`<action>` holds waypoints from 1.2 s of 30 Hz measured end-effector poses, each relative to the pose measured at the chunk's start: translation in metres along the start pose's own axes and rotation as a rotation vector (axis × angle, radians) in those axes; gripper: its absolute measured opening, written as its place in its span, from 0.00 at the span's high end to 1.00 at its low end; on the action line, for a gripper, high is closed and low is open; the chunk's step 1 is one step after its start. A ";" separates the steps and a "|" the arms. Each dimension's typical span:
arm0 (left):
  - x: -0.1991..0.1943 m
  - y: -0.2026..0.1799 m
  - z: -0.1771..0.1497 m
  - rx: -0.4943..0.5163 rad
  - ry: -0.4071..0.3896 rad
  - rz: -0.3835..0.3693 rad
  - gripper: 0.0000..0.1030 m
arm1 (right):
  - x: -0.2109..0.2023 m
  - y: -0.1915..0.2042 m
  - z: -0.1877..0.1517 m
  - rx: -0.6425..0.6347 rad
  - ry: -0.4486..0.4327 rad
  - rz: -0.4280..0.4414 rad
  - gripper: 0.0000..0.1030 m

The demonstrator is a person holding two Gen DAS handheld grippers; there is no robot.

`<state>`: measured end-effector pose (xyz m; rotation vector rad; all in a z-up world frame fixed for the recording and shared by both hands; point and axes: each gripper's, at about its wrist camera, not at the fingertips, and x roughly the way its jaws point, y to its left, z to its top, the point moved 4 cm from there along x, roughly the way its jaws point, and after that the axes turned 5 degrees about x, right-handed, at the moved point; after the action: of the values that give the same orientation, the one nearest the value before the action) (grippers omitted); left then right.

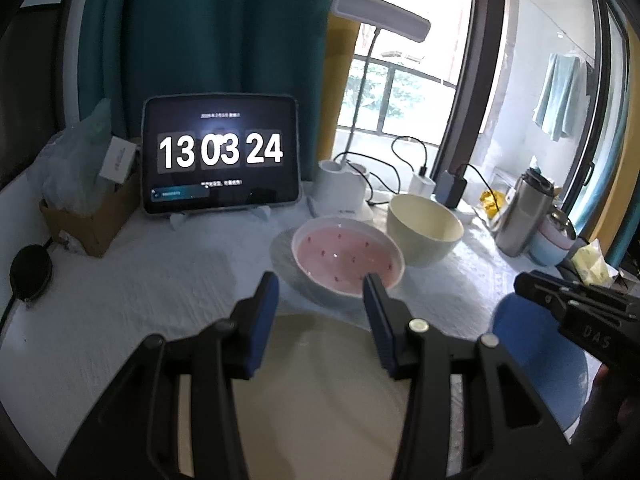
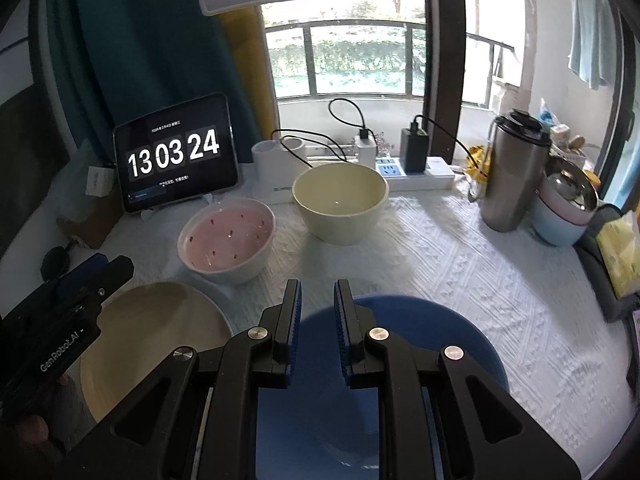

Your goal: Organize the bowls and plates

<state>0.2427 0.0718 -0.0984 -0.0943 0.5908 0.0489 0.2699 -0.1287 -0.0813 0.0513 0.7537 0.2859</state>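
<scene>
On the white cloth, a cream plate (image 1: pixel 320 380) lies directly under my left gripper (image 1: pixel 320 282), whose jaws stand open with nothing between them. A blue plate (image 2: pixel 424 340) lies under my right gripper (image 2: pixel 318 286), whose jaws stand narrowly apart, also with nothing between them. Beyond the plates stand a pink bowl (image 2: pixel 228 236) with small dark dots and a larger cream bowl (image 2: pixel 340 200), both upright. The left view also shows the pink bowl (image 1: pixel 348 256), the cream bowl (image 1: pixel 424 228), the blue plate (image 1: pixel 532 348) and the right gripper (image 1: pixel 532 280). The cream plate (image 2: pixel 160 340) and left gripper (image 2: pixel 104 266) show in the right view.
A tablet clock (image 2: pixel 176 156) leans at the back left beside a cardboard box (image 1: pixel 92 216). A desk lamp base (image 2: pixel 276 156) and a power strip (image 2: pixel 420 172) with chargers line the back. A steel flask (image 2: pixel 516 168), stacked bowls (image 2: pixel 568 208) and a tissue pack (image 2: pixel 620 252) crowd the right.
</scene>
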 end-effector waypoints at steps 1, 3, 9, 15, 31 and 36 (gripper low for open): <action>0.002 0.001 0.002 0.001 0.001 -0.001 0.56 | 0.002 0.003 0.002 -0.003 0.000 0.001 0.83; 0.006 0.004 0.005 0.006 0.008 -0.001 0.56 | 0.006 0.007 0.006 -0.011 0.000 0.004 0.83; 0.020 0.011 0.012 0.012 0.037 -0.016 0.56 | 0.019 0.021 0.021 -0.023 0.010 0.031 0.83; 0.033 0.014 0.017 0.007 0.058 -0.021 0.56 | 0.032 0.034 0.030 -0.037 0.024 0.052 0.83; 0.086 0.016 0.018 -0.034 0.238 -0.017 0.56 | 0.083 0.048 0.046 0.057 0.165 0.087 0.83; 0.101 0.017 0.018 -0.044 0.277 -0.024 0.56 | 0.103 0.051 0.045 0.087 0.217 0.090 0.82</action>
<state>0.3348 0.0926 -0.1412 -0.1521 0.8658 0.0256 0.3593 -0.0495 -0.1096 0.1382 0.9811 0.3475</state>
